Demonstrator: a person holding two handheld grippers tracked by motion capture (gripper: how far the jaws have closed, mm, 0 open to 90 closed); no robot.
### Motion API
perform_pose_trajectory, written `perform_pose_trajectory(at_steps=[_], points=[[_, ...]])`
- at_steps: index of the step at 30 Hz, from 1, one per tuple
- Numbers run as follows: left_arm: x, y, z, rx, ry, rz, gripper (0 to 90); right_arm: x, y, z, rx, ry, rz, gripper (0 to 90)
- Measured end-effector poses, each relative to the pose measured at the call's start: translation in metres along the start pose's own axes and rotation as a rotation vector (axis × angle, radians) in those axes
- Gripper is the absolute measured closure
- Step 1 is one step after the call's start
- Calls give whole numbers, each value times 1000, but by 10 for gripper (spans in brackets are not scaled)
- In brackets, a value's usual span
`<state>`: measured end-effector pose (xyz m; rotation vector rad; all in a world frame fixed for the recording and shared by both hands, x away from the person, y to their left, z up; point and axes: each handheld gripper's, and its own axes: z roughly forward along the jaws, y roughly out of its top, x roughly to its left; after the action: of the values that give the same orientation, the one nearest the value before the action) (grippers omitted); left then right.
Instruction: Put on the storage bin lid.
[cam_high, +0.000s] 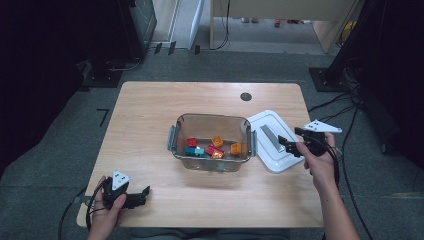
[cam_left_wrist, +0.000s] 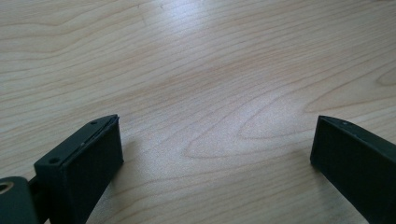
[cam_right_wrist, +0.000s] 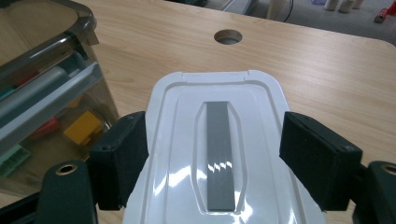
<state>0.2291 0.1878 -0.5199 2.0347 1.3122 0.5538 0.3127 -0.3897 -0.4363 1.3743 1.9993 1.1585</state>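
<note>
White lid (cam_right_wrist: 219, 154) lies between the right tongs (cam_right_wrist: 212, 154), whose jaws stand apart at its two sides, near the counter's (cam_high: 150, 110) right edge beside the clear bin (cam_high: 212, 142). Left tongs (cam_left_wrist: 215, 149) gape empty at the near-left corner.

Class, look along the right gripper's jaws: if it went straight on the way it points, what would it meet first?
Most likely the white lid. The right gripper has its open jaws on either side of the lid's grey handle, pointing down at it; how far above the lid it is remains unclear.
</note>
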Motion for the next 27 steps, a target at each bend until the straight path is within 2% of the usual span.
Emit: perform_pose_trajectory(at_steps=[8,15,21,27], points=[[0,0,0,0,0,0,21,2,-10,20,27,-11,-5,294],[0,0,0,-1,0,0,21,2,-14,32,40,-46,-10,336],[0,0,0,-1,0,0,21,1,-16,41,42,-51,1,383],[0,0,0,-1,0,0,21,2,-20,56,65,-64,-11,433]])
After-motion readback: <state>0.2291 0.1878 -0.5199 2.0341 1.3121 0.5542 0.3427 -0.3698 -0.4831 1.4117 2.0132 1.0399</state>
